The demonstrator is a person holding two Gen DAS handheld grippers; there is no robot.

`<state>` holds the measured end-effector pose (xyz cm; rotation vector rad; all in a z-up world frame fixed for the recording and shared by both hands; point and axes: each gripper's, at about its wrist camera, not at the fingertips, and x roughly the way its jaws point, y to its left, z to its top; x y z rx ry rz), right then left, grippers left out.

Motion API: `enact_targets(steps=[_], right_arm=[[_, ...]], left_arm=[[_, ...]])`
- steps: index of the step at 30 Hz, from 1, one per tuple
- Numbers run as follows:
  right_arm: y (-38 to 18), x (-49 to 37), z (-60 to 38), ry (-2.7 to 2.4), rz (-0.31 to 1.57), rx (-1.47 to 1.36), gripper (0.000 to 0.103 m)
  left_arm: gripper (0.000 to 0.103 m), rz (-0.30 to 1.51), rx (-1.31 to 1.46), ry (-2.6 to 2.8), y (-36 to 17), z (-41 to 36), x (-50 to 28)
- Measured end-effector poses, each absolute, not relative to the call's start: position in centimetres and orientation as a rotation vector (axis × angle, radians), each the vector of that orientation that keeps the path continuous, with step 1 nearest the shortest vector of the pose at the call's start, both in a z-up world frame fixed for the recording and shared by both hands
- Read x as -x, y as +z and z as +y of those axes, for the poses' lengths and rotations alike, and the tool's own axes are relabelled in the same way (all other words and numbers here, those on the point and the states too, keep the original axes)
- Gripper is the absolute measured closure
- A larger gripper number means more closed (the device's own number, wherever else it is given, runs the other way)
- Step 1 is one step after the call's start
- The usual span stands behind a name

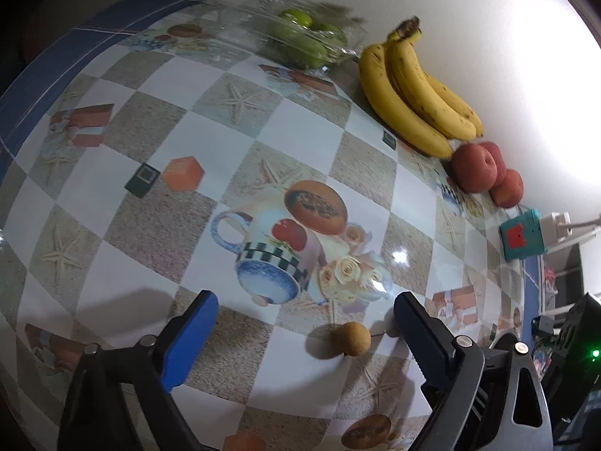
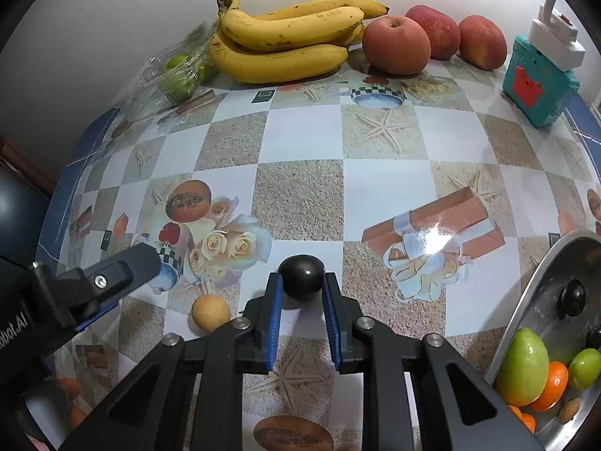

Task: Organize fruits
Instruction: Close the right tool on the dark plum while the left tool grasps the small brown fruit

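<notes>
My right gripper (image 2: 302, 281) is shut on a small dark round fruit (image 2: 300, 271), which rests on the patterned tablecloth (image 2: 300, 195); both blue pads press its sides. A small tan round fruit (image 2: 210, 312) lies just to its left. In the left wrist view that tan fruit (image 1: 350, 338) sits between the fingers of my left gripper (image 1: 306, 300), nearer the right one. The left gripper is open and touches nothing. One of its fingers (image 2: 124, 267) shows at the left of the right wrist view.
Bananas (image 2: 285, 45), three red apples (image 2: 396, 45) and a clear box of green fruits (image 2: 180, 75) line the back wall. A steel tray (image 2: 541, 282) at the right holds a green fruit (image 2: 524, 366), oranges and dark fruits. A teal toy (image 2: 537, 82) stands at the back right.
</notes>
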<state>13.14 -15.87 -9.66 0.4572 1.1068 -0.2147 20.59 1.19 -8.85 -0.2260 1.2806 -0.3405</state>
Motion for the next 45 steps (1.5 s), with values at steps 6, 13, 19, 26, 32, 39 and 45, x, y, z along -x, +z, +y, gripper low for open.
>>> enact_targets(steps=[6,13,19,26,32,39,45], right_arm=[[-9.5,-12.6,-16.4,-0.213,1.104,-0.483,0.081],[-8.8,-11.2,-17.9,-0.235,1.088,-0.520,0.081],[-7.9,-10.3,-19.1,-0.246,1.060,-0.557,0.081],[-7.6,-9.8,-19.6,-0.247,1.048,-0.576,0.081],[-7.2,-9.3,-20.0,-0.253,1.034,-0.592,0.081],[-6.8,-8.7,-20.3,-0.259,1.022,-0.600,0.081],[-6.3,-8.1,-20.4,-0.260,1.012,-0.606,0.081]], left_arm=[[0.019,1.300,0.219,-0.363,-9.0,0.5,-20.5],[0.035,1.315,0.191,-0.389,-9.1,-0.4,-20.2],[0.052,1.321,0.105,-0.435,-9.1,-2.3,-19.4],[0.069,1.333,0.045,-0.446,-9.6,-3.3,-18.7],[0.075,1.329,0.029,-0.454,-9.6,-3.6,-18.5],[0.076,1.322,0.036,-0.444,-9.7,-3.7,-18.5],[0.076,1.287,0.058,-0.471,-8.1,-3.6,-18.1]])
